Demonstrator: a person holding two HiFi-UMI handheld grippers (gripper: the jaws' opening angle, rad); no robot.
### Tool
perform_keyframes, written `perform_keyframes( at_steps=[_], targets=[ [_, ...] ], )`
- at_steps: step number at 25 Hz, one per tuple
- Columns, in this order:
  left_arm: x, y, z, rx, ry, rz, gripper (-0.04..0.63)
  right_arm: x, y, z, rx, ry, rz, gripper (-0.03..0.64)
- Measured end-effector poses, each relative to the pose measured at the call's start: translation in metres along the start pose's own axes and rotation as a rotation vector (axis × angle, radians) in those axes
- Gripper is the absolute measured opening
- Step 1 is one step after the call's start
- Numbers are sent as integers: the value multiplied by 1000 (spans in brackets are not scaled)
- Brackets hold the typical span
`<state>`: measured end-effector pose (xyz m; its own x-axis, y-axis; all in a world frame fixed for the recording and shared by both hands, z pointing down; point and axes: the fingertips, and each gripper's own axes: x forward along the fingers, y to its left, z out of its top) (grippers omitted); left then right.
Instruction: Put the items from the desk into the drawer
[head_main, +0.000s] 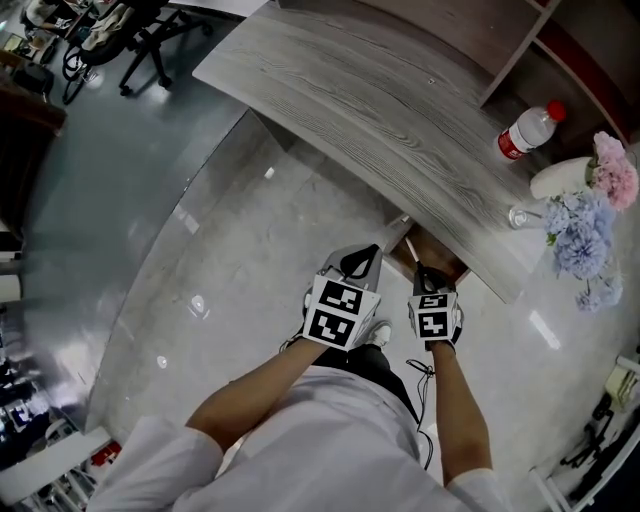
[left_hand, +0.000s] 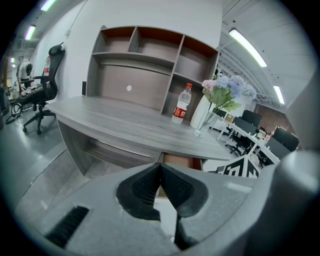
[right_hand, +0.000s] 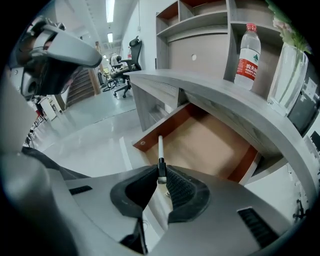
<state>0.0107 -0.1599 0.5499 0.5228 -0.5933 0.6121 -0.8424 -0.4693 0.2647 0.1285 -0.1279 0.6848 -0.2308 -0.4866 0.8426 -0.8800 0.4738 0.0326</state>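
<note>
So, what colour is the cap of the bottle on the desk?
Red; the bottle cap shows best in the right gripper view.

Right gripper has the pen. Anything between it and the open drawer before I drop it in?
Nothing visible stands in the way. The pen, clamped in the right gripper, points toward the open drawer, whose floor looks bare. The desk top overhangs only the drawer's rear part, not the near opening.

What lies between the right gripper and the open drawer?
In the right gripper view, only the slim white pen clamped in the right gripper spans that gap toward the open wooden drawer, its floor bare.
</note>
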Motion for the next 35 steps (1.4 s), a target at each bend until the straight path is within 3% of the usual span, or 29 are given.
perform_keyframes(
  at_steps=[10,16,24,35],
  targets=[
    [-1,-3,7,4,-8,2,5,-12,3,7,21,-24,9,75],
    [-7,-28,21,26,-16,-31,5,-60,3,41,107,-156,1,41],
    [-16,-72,46,49,-63,-82,5,-141,-2,93,148,-364,-26,28],
    [-40,-122,71,107,-119,-133,5,-223,-12,129,228,-548,-20,2]
  ],
)
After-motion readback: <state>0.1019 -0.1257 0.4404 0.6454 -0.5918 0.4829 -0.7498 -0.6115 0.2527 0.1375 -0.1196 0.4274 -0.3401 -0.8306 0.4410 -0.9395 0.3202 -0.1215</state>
